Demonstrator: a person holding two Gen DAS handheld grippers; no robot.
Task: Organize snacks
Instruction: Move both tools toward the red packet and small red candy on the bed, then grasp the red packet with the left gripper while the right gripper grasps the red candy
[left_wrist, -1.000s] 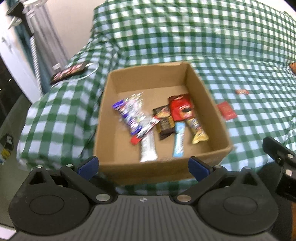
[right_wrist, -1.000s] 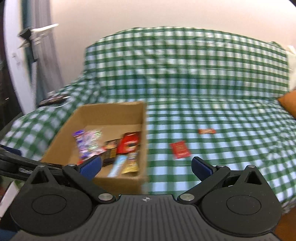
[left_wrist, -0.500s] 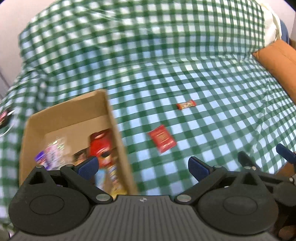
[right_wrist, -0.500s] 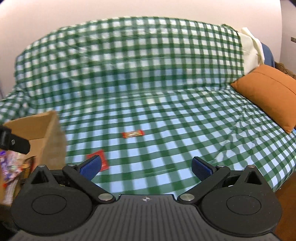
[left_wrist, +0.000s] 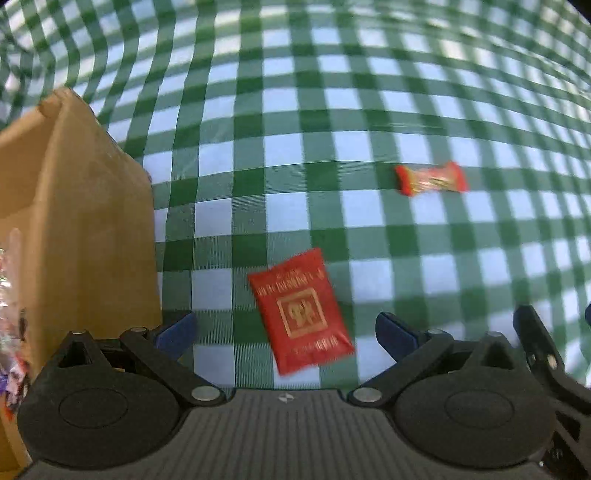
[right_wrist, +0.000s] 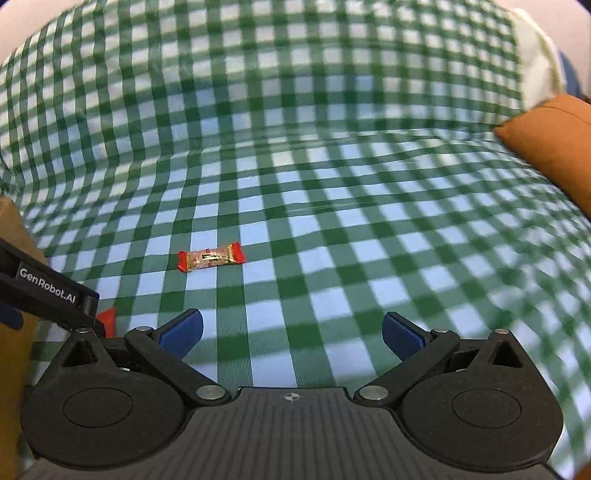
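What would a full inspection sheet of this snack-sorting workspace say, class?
Surface: green checked cover, creased.
Job's things: red flat packet and small red-gold candy bar lie loose; cardboard box beside them holds snacks.
Clutter: nothing seen.
Grippers: left gripper open above the packet; right gripper open, empty, short of the candy bar.
Cables: nothing seen.
Surroundings: orange cushion, pale wall.

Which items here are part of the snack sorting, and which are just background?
Job: flat red square packet; small red-and-gold wrapped candy; brown cardboard box.
Background: green-and-white checked cover; orange cushion.
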